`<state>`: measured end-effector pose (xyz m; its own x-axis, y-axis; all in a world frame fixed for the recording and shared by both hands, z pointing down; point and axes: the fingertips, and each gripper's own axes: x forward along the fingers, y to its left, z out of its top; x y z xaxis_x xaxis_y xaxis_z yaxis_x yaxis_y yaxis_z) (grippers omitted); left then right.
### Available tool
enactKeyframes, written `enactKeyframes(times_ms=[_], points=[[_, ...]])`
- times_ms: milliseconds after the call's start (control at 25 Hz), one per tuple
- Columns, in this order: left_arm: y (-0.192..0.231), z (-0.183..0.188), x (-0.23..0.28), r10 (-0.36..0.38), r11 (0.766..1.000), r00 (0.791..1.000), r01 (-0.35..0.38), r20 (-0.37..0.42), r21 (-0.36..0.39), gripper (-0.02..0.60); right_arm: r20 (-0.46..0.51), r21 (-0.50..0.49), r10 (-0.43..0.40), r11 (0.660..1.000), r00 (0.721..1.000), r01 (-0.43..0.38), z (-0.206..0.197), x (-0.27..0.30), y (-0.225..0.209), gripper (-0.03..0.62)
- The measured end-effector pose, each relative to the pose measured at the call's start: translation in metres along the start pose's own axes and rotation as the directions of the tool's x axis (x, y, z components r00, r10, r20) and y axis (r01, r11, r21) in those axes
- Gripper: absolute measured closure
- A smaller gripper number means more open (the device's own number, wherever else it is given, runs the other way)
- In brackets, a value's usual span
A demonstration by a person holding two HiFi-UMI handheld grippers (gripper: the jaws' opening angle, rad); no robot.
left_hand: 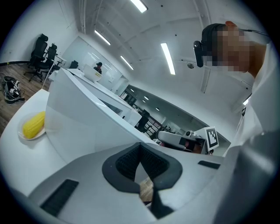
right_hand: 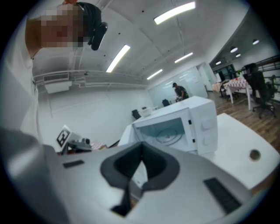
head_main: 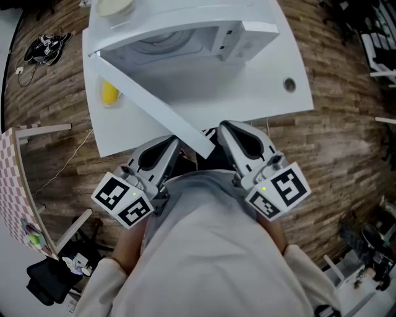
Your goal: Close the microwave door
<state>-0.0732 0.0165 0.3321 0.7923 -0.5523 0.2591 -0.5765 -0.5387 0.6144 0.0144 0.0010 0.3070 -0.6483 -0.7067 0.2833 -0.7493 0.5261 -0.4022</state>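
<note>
The white microwave (head_main: 185,37) stands on a white table (head_main: 260,93), and its door (head_main: 148,102) hangs open, swung out toward me past the table's near edge. In the right gripper view the microwave (right_hand: 175,127) shows its lit cavity and turntable. The door (left_hand: 87,122) fills the left gripper view as a broad white panel. My left gripper (head_main: 173,145) (left_hand: 141,148) is held near my body just under the door's free end, jaws shut and empty. My right gripper (head_main: 224,127) (right_hand: 141,155) sits beside it at the table edge, also shut and empty.
A yellow corn cob (head_main: 109,93) (left_hand: 33,124) lies on a small plate left of the microwave. A plate (head_main: 114,6) rests on the microwave's top. The table has a cable hole (head_main: 289,84). Shoes (head_main: 46,48) lie on the wood floor; a checkered board (head_main: 12,186) stands at left.
</note>
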Motion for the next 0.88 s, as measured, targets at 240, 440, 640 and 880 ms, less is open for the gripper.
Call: enactKeyframes(times_ms=[240, 440, 640, 880], points=[[0.001, 0.003, 0.006, 0.003, 0.999, 1.000, -0.003, -0.007, 0.035, 0.566, 0.004, 0.001, -0.015, 1.000, 1.000, 0.015, 0.002, -0.002, -0.007, 0.572], [0.004, 0.003, 0.012, 0.003, 1.000, 1.000, -0.003, -0.007, 0.029, 0.565, 0.005, 0.004, -0.025, 1.000, 1.000, 0.025, 0.003, -0.004, -0.013, 0.572], [0.004, 0.005, 0.018, -0.007, 1.000, 1.000, 0.007, -0.007, 0.019, 0.566, 0.004, 0.007, -0.029, 1.000, 1.000, 0.029, 0.005, -0.004, -0.017, 0.572], [0.005, 0.006, 0.024, -0.011, 1.000, 1.000, 0.011, -0.010, 0.020, 0.565, 0.005, 0.008, -0.034, 0.999, 0.999, 0.034, 0.006, -0.004, -0.022, 0.572]])
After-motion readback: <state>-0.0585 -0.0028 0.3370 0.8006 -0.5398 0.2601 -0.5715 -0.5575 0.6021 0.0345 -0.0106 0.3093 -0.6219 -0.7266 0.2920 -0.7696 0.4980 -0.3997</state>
